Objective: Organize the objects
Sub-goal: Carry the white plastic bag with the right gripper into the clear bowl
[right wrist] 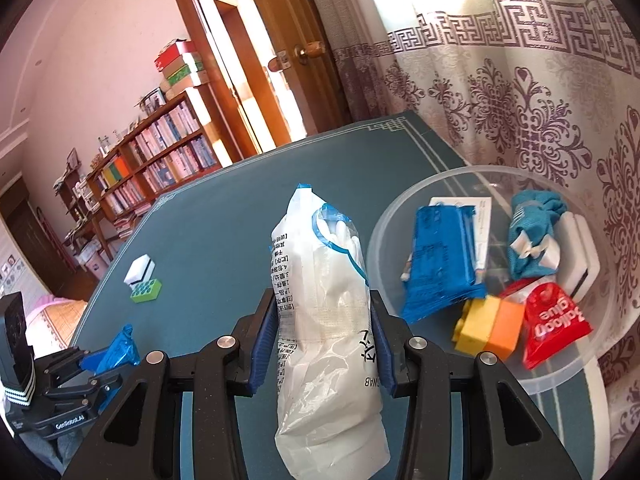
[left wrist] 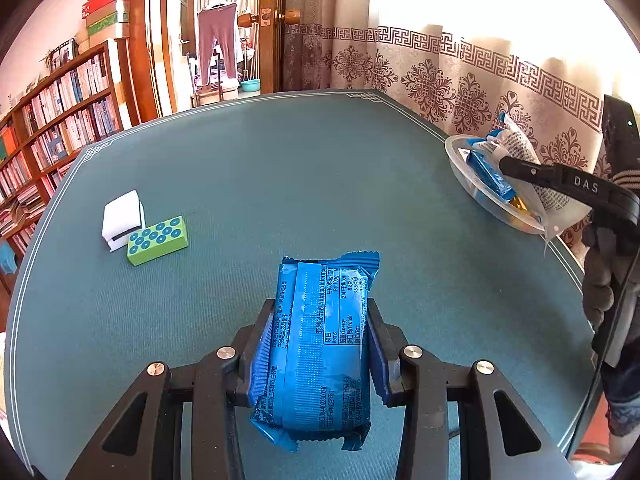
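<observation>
You had the right tongs (right wrist: 322,340) clamped on the white swab bag (right wrist: 324,320) just left of the clear tub (right wrist: 560,380), the left tongs (left wrist: 320,344) gripping a blue packet (left wrist: 316,344); both wanted dropping into it.

My left jaws clamp a glossy blue foil packet (left wrist: 316,344); right, a crinkled translucent plastic bag (right wrist: 324,320). Surface (left wrist: 280,184): matt, finely textured. Tub (right wrist: 560,376): clear plastic.
</observation>
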